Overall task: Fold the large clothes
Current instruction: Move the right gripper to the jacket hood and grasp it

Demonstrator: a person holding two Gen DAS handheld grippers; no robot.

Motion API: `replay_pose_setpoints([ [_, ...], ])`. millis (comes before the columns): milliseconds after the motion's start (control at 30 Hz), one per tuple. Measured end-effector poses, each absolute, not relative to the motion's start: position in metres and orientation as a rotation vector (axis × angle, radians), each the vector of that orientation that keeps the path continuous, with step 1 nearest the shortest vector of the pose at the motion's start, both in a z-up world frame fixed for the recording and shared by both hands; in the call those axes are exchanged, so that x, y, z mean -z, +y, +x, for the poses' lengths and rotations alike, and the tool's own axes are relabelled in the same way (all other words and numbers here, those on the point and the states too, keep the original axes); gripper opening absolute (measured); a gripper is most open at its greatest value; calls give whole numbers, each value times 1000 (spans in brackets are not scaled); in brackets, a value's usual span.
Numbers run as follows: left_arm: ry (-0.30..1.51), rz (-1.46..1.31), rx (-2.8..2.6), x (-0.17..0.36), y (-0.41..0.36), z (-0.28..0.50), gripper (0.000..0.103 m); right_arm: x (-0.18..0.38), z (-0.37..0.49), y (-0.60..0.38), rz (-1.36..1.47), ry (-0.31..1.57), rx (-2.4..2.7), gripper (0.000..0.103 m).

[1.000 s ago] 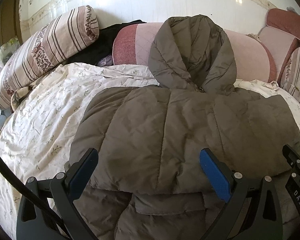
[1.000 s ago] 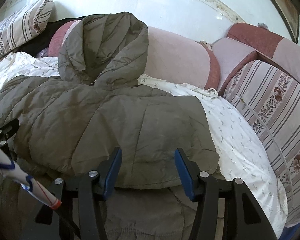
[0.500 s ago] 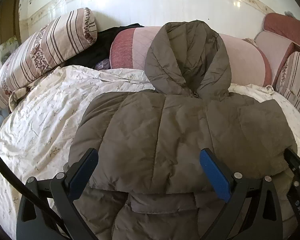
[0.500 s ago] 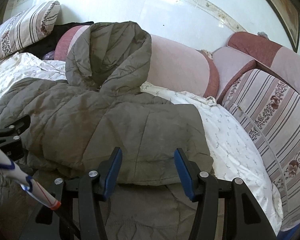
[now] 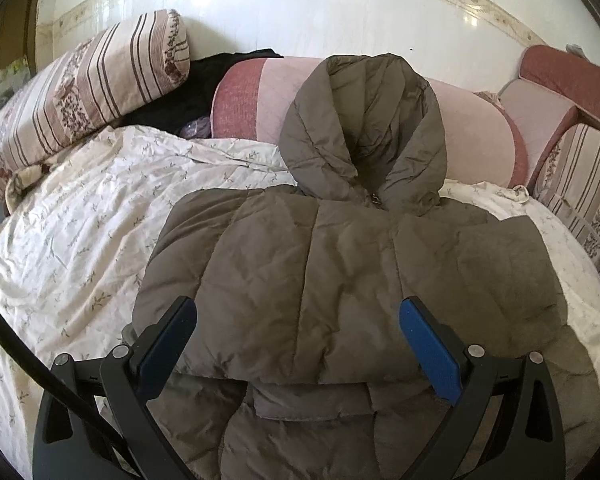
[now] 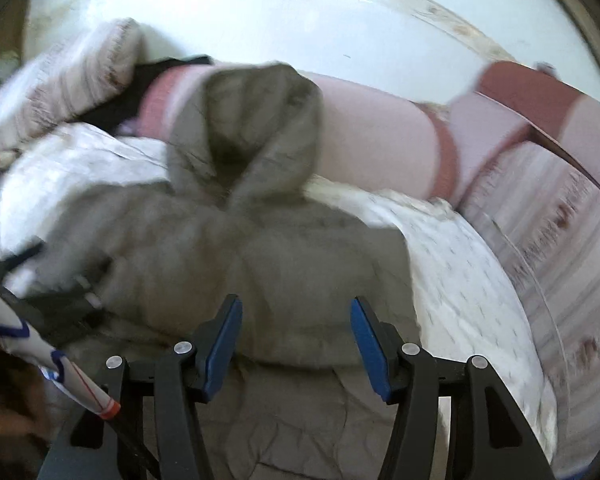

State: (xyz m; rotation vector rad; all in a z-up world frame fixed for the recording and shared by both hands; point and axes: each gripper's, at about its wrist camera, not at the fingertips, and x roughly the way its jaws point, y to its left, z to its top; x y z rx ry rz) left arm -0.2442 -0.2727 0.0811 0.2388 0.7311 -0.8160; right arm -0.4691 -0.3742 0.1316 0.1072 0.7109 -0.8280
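We see the coat (image 5: 340, 280) lying on the bed (image 5: 80, 248), its bottom folded up over its middle. The hood (image 5: 364, 128) is not folded yet. Our left gripper (image 5: 298, 344) and right gripper (image 6: 296, 344) are both wide and hold nothing.

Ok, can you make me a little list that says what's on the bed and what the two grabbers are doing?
coat: brown puffy jacket lying on the flowery sheet, partly folded
hood: hood lying against the pink bolster
pillow: striped pillow at the far left
left gripper: left gripper open, over the jacket's folded edge, holding nothing
right gripper: right gripper open, holding nothing
right view: blurred
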Motion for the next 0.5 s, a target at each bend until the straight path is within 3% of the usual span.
replay_pose_setpoints([
  [267,770,206,798,-77,-270,-230,101,-248,-450,-447,261,557,703,61],
  [500,769,270,802,-66,-282,-229,101,-249,-364,-537,349,577,704,61],
])
